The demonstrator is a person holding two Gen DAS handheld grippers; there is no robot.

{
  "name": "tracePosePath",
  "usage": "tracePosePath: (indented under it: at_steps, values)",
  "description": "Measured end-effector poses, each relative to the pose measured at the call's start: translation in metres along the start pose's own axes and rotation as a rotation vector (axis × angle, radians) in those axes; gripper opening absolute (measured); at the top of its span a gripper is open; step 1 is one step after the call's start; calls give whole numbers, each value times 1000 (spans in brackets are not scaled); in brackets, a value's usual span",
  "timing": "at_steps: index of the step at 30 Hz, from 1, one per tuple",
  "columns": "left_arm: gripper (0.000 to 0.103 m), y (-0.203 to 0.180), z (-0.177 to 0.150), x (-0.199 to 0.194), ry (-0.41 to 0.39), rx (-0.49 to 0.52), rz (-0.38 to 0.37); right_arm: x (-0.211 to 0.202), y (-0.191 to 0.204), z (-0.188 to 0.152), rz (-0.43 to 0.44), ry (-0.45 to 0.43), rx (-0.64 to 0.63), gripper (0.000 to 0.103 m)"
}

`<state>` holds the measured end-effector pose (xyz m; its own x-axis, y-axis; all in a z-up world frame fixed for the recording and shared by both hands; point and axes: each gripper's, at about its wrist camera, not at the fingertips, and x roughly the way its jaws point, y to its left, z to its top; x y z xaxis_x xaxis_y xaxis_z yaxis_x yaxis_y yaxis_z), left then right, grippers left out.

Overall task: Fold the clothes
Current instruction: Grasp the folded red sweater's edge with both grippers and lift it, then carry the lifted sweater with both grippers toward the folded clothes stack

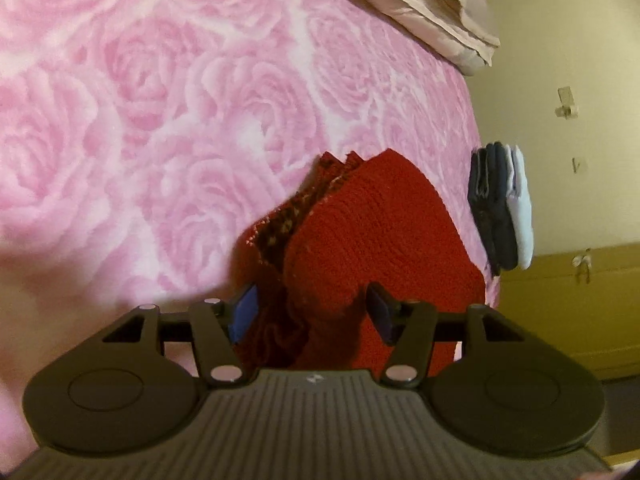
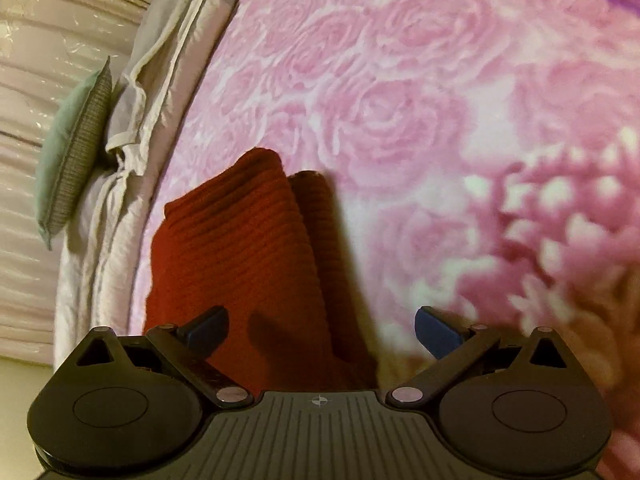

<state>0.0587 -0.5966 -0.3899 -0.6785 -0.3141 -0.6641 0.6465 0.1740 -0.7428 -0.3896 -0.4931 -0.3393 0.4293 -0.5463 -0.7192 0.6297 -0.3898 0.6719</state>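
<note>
A red knitted garment (image 1: 372,232) lies folded on the pink rose-patterned bedspread (image 1: 160,100). Its patterned inner edge (image 1: 316,196) shows on the left side. My left gripper (image 1: 312,312) is right over its near end, jaws apart with bunched red cloth between the blue pads. In the right wrist view the same red garment (image 2: 240,248) lies folded in two thick layers. My right gripper (image 2: 322,332) is open above its near edge, the left pad (image 2: 208,330) over the cloth and the right pad (image 2: 436,332) over the bedspread (image 2: 400,120).
A stack of folded dark and light blue clothes (image 1: 500,208) sits at the bed's right edge by a yellow wall. Beige bedding (image 1: 432,8) lies at the far end. A white quilt (image 2: 132,128) and a teal cushion (image 2: 72,152) lie at the left.
</note>
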Motion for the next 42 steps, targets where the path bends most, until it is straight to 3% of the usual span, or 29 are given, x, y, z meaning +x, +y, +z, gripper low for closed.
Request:
tracePosePath:
  at_steps: [6,10,13,16,20,22,25,27,29,35,37,38,39,41,42]
  values:
    - [63,21,6,12,21,-57,-66,20,1,11,51,68,-45,102]
    - [69,20,9,17,42,-33,-88,31,4,16,101,119,-78,102]
    - [67,18,12,18,62,-7,-86,38,5,17,132,146,-79,102]
    - [59,23,15,13,73,-13,-80,44,4,17,160,168,-79,102]
    - [60,30,14,15,84,-40,-97,49,-1,15,183,186,-80,102]
    - [69,23,14,23,81,-23,-112,49,-3,16,190,191,-75,102]
    - [69,17,12,31,62,-5,-119,50,-4,18,198,198,-71,102]
    - [67,17,11,31,56,3,-119,51,-4,19,200,203,-72,102]
    - [55,21,12,29,63,4,-112,51,-3,20,202,211,-82,102]
    - [52,14,17,38,77,10,-109,68,10,24,231,246,-148,101]
    - [48,9,17,45,74,14,-130,74,11,23,260,245,-142,94]
    - [47,9,17,48,70,9,-137,76,11,23,274,242,-133,83]
    - [47,10,16,51,65,4,-143,79,9,24,287,243,-117,78]
    - [45,12,15,53,56,-16,-153,85,7,24,308,244,-96,78]
    - [44,13,14,52,52,-22,-154,87,6,24,318,247,-91,73]
